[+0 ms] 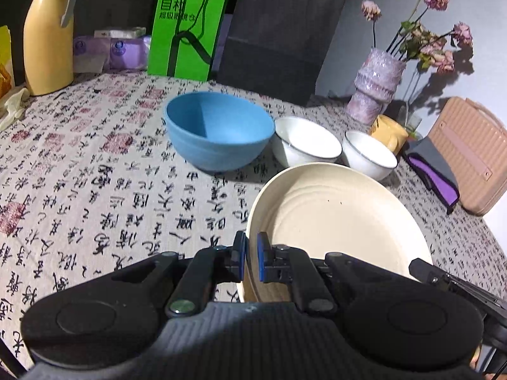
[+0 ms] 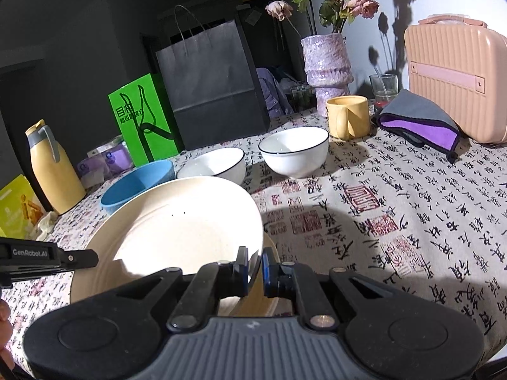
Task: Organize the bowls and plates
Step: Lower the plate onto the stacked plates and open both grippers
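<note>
While the cream plate [image 1: 332, 218] is clamped at its near-left rim by the left gripper [image 1: 251, 258], its near-right rim is pinched by the right gripper [image 2: 255, 267], both sets of jaws nearly closed on it. The plate is held tilted, hollow side up, above the cloth-covered table [image 1: 95, 174]. Beyond it, a blue bowl [image 1: 218, 129] and two white bowls [image 1: 305, 141] [image 1: 369, 153] are lined up left to right.

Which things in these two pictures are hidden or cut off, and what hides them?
- Left wrist view: cream plate, near edge hidden by left gripper.
- Right wrist view: blue bowl, lower part hidden behind the plate.
- Right wrist view: whether a second plate lies underneath, unclear behind right gripper.
</note>
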`<act>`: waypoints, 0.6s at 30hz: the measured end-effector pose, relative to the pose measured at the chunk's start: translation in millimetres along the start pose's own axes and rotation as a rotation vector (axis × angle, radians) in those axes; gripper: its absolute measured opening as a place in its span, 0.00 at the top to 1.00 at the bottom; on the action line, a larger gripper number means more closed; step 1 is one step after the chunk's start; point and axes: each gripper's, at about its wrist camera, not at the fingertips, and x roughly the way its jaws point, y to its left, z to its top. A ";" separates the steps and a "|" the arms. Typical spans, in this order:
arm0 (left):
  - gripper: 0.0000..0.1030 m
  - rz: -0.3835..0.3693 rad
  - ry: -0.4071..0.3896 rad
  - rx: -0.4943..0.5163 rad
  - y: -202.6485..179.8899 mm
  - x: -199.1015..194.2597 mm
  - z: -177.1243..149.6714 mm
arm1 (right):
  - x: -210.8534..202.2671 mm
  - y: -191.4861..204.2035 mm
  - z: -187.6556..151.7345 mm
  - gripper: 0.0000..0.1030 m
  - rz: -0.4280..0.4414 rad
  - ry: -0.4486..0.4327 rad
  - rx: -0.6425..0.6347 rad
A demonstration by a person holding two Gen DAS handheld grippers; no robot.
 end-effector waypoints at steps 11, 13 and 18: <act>0.90 -0.004 0.040 -0.004 2.7 12.7 -6.6 | 6.3 -2.2 -7.9 0.91 -0.010 0.014 -0.010; 0.90 -0.002 0.039 0.000 2.5 13.5 -7.8 | 5.9 -1.5 -8.2 0.90 -0.013 0.012 -0.015; 0.72 -0.011 0.046 0.000 3.3 16.2 -9.4 | 5.7 -0.6 -9.4 0.86 -0.038 0.006 -0.033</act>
